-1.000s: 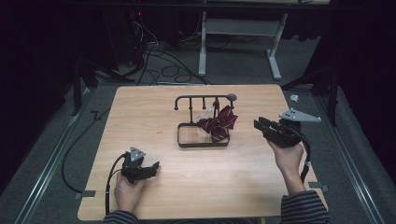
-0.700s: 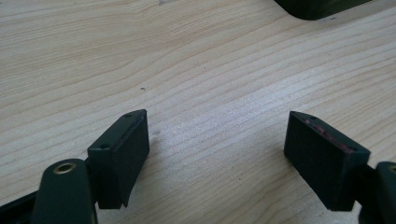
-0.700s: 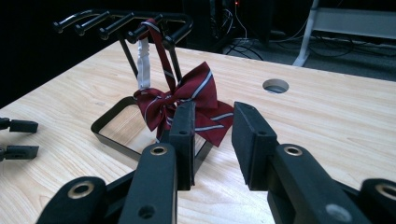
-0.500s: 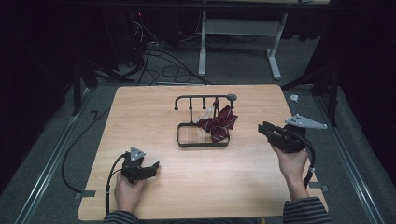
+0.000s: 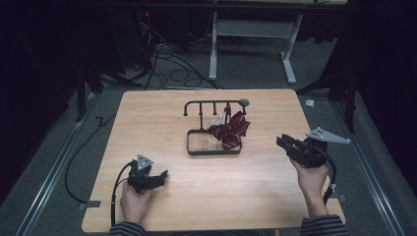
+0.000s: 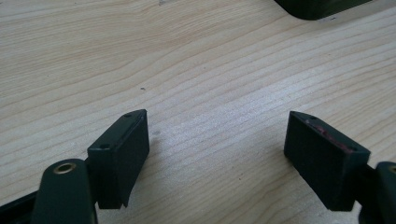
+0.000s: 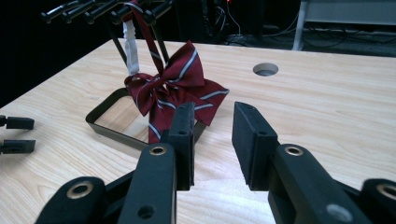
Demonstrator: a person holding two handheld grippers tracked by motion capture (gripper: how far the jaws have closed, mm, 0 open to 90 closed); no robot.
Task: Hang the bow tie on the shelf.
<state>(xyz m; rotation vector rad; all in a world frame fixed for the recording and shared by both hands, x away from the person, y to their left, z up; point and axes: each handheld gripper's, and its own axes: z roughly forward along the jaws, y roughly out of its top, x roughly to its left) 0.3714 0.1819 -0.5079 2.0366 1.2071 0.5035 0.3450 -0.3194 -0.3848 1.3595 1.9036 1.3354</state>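
Right gripper view: bow tie (image 7: 175, 91) hanging on rack (image 7: 105, 122) — soft, light, judged best pinched at the centre knot — right gripper (image 7: 212, 140) jaws partly apart, empty, left gripper (image 6: 217, 154) jaws wide, empty.

High view: you look forward and down from above your side onto the whole light wooden table (image 5: 162, 196).
Left gripper view: close, angled down at bare wood.
Right gripper view: low, level, facing the black metal stand (image 7: 100, 116).
Shared: that stand (image 5: 213, 147) and its dark red striped bow tie (image 7: 175, 88).
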